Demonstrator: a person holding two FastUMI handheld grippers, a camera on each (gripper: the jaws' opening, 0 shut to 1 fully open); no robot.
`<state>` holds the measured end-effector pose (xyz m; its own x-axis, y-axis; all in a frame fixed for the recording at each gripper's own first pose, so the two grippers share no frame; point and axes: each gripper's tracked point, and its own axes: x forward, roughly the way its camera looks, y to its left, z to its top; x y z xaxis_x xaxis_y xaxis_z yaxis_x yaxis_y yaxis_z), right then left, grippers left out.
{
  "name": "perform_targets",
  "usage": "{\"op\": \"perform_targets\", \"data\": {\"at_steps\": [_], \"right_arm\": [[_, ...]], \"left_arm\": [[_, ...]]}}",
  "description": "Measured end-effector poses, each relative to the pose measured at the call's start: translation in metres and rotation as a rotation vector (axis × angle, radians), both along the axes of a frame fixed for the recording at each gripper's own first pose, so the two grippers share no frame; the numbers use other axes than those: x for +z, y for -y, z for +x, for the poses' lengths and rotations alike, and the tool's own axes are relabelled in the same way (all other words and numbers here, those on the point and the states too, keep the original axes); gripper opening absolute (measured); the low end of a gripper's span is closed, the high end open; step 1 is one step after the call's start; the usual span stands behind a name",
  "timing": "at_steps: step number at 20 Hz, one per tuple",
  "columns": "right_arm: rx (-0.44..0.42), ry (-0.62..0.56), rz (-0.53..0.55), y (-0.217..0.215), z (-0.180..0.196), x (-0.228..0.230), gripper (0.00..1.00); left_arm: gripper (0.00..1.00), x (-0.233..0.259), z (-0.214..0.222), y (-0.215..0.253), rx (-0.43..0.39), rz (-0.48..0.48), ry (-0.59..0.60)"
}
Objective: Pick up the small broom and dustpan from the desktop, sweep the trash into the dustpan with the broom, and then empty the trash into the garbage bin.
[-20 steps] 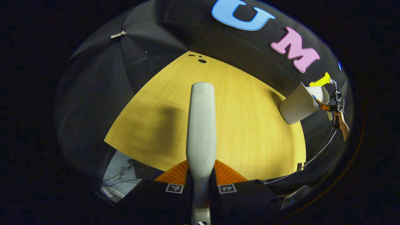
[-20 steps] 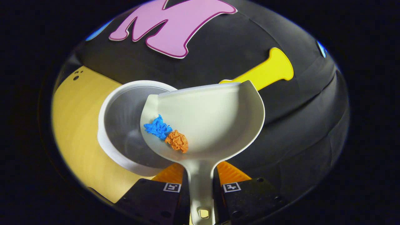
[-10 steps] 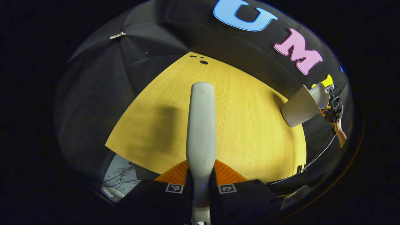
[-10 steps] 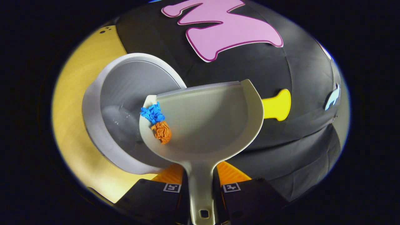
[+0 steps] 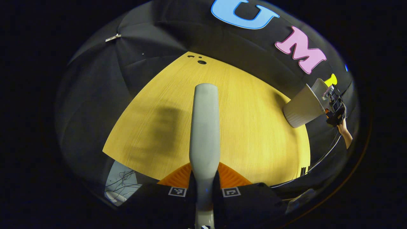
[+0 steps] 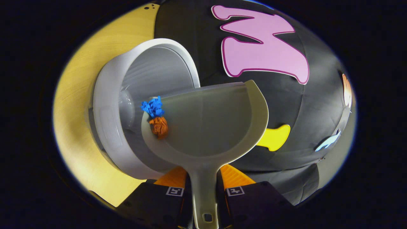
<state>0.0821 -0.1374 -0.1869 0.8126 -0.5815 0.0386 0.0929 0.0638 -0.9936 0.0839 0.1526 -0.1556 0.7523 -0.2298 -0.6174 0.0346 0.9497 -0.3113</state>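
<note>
So the wooden desktop (image 5: 248, 127) has loads of bare room in the left gripper view, nothing sitting between the near edge and the bin. The white garbage bin (image 5: 299, 109) stands at the far right edge of the desk, right by the cloth wall. The left gripper (image 5: 204, 190) is clamped on the broom (image 5: 205, 127), its pale handle sticking out over the open wood.

In the right gripper view, the right gripper (image 6: 203, 190) is pinching the dustpan (image 6: 210, 127) by its handle. The pan is tipped sideways, its low rim hanging over the bin's open mouth (image 6: 152, 79). The blue scrap (image 6: 153, 107) and the orange scrap (image 6: 159, 126) sit bunched at that low edge, blue one right at the lip.
</note>
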Motion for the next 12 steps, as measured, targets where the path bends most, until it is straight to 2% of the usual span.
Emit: {"op": "perform_targets", "data": {"at_steps": [3,8,10,12], "right_arm": [[0.001,-0.023,-0.023,0.003,-0.005,0.005,0.34],[0.004,-0.029,0.016,0.004,-0.002,0.002,0.34],[0.000,-0.012,0.074,0.006,-0.004,0.003,0.36],[-0.019,0.019,0.159,0.008,-0.010,0.008,0.34]], "left_arm": [[0.26,0.000,0.000,-0.001,0.001,0.006,0.003],[0.27,0.004,-0.001,-0.001,0.006,0.010,0.008],[0.27,0.005,-0.001,-0.001,0.008,0.017,0.011],[0.26,0.009,0.000,0.002,0.008,0.018,0.022]]}}
